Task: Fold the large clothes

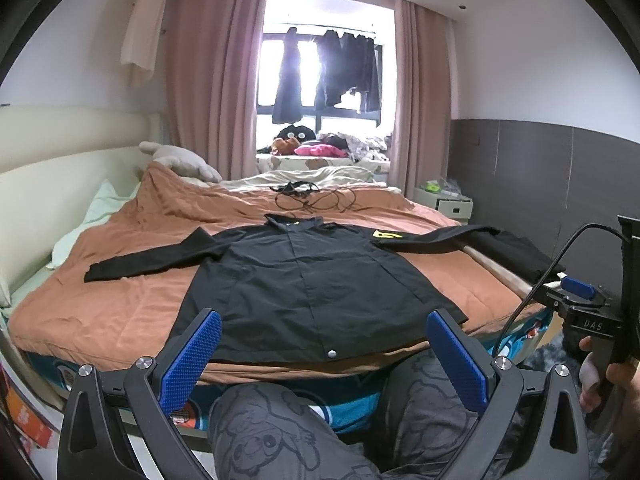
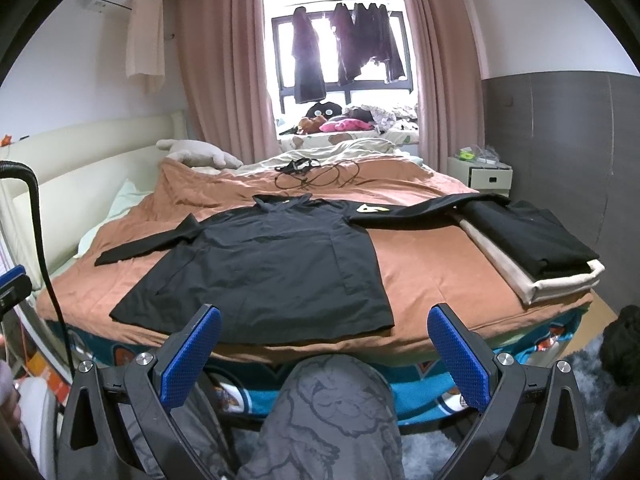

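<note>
Both grippers, left gripper (image 1: 324, 354) and right gripper (image 2: 324, 354), are being held level, fingers apart and gripping nothing, just short of the spread black jacket (image 1: 312, 280) on the bed (image 1: 132, 312).

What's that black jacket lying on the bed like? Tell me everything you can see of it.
The black jacket lies flat, front up, on the orange-brown blanket, collar toward the window, hem near the bed's near edge. It looks like thin, smooth woven cloth, slightly creased. The front is closed, with a silver snap at the hem. Both sleeves stretch out sideways. A yellow patch sits near one shoulder, and that sleeve's end reaches the folded black clothes. Neither gripper touches it.
</note>
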A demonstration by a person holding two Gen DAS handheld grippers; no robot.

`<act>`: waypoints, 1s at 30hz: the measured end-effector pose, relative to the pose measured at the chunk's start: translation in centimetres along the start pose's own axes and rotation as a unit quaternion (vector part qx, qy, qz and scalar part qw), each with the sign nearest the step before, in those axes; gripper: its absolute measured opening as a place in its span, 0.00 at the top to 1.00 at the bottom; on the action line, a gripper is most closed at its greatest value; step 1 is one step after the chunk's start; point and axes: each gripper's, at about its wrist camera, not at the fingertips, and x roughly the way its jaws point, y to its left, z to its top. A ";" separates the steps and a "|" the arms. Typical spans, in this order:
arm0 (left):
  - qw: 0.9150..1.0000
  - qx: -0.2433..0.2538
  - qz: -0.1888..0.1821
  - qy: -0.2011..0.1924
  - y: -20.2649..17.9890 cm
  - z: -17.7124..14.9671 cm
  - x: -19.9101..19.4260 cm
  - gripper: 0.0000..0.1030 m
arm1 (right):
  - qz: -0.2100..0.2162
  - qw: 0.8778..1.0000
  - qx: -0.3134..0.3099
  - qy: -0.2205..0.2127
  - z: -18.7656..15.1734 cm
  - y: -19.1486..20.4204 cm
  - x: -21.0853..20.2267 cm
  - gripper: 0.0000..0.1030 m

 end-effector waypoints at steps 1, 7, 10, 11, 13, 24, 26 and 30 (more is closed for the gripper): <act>1.000 0.000 0.000 0.000 0.0 0.0 0.0 0.00 | 0.000 1.000 -0.001 0.000 -0.1 0.1 0.0 0.00; 1.000 -0.001 -0.001 0.000 0.1 -0.1 0.0 0.00 | 0.000 1.000 -0.001 -0.001 0.0 0.1 0.1 0.00; 1.000 0.000 -0.002 -0.002 0.2 -0.1 0.0 0.00 | -0.001 1.000 -0.001 -0.001 0.0 0.1 0.1 0.00; 1.000 0.001 -0.002 -0.002 0.2 -0.1 0.0 0.00 | 0.000 1.000 -0.001 0.000 0.0 0.1 0.1 0.00; 1.000 0.001 -0.002 -0.002 0.3 -0.1 -0.1 0.00 | 0.000 1.000 -0.001 0.000 0.0 0.1 0.1 0.00; 1.000 0.000 -0.004 -0.006 0.2 -0.3 -0.1 0.00 | -0.005 1.000 -0.009 -0.004 0.0 0.3 0.2 0.00; 1.000 0.002 -0.002 -0.005 0.0 -0.4 -0.2 0.00 | -0.006 1.000 -0.014 -0.008 -0.1 0.5 0.2 0.00; 1.000 0.002 -0.001 -0.004 -0.2 -0.4 0.0 0.00 | -0.007 1.000 -0.017 -0.010 -0.3 0.6 0.4 0.00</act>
